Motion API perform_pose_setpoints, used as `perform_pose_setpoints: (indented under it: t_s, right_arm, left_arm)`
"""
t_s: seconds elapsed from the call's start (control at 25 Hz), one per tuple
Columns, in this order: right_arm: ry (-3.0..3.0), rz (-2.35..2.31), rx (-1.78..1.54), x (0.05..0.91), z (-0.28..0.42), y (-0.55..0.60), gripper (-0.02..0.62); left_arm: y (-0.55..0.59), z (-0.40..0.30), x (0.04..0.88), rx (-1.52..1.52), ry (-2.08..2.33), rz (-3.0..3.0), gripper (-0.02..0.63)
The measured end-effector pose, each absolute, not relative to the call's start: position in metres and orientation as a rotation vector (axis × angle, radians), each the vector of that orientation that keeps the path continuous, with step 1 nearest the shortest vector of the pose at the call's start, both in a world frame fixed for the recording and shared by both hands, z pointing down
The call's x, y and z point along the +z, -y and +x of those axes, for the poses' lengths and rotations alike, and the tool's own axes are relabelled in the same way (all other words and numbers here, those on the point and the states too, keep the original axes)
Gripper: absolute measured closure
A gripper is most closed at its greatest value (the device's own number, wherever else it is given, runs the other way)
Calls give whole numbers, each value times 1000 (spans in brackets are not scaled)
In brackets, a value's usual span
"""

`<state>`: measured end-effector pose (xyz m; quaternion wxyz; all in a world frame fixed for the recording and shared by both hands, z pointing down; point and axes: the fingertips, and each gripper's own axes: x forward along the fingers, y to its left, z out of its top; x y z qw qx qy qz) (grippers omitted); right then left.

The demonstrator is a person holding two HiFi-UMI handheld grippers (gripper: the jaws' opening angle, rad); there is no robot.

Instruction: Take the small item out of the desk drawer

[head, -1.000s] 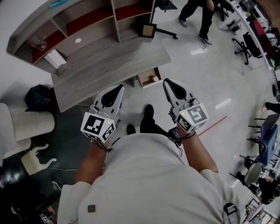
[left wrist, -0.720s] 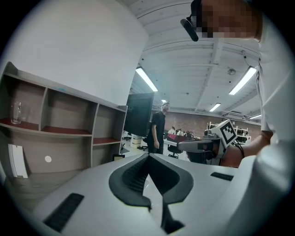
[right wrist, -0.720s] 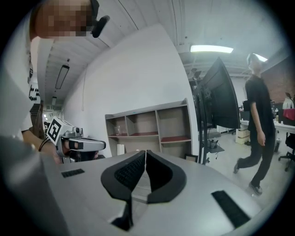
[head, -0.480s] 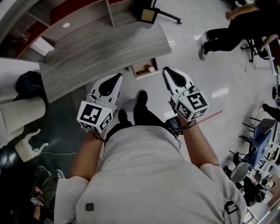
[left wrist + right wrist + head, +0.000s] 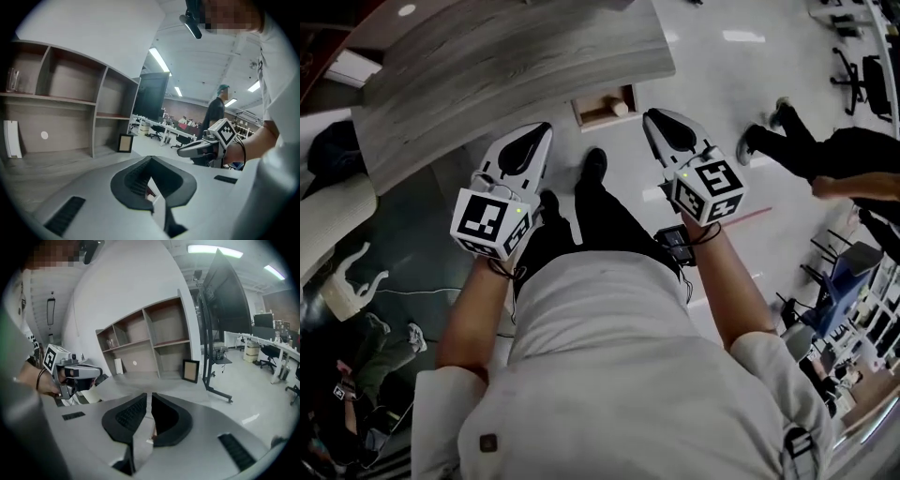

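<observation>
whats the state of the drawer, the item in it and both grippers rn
drawer: open
item: lying in the drawer, untouched
left gripper: shut, empty
right gripper: shut, empty

I am finding no words, numbers or brand names that I can read anywhere. The cube [image 5: 490,223] on the left gripper [image 5: 541,132] and the cube [image 5: 712,190] on the right gripper [image 5: 651,120] are showing only black-and-white square patterns, no letters.
</observation>
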<state>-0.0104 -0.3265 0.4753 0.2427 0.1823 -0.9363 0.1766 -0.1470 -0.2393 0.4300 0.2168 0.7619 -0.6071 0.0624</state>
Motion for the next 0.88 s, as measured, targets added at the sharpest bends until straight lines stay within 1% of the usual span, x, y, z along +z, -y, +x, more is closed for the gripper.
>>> perform_pose_setpoints:
  t_s: [0.08,0.2,0.36,0.64,0.88]
  right_arm:
    - [2533,485,494,492,-7,330,560]
    - [2488,458,533,522,-4,332,525]
    - [2436,445,545,563,-2,338,494]
    - [2350,415,572,640,-2,344,468]
    - [2291,406,605,685,-7,348,442]
  left_arm:
    - [243,-143,445,179,1670,2092,595]
    - [247,-135,469,202,1641,2083,595]
    - [256,-126,503,231,1602,2089,595]
    - [270,-120,561,259,1570,2049,595]
    - [276,-124,594,267,1569,2014,595]
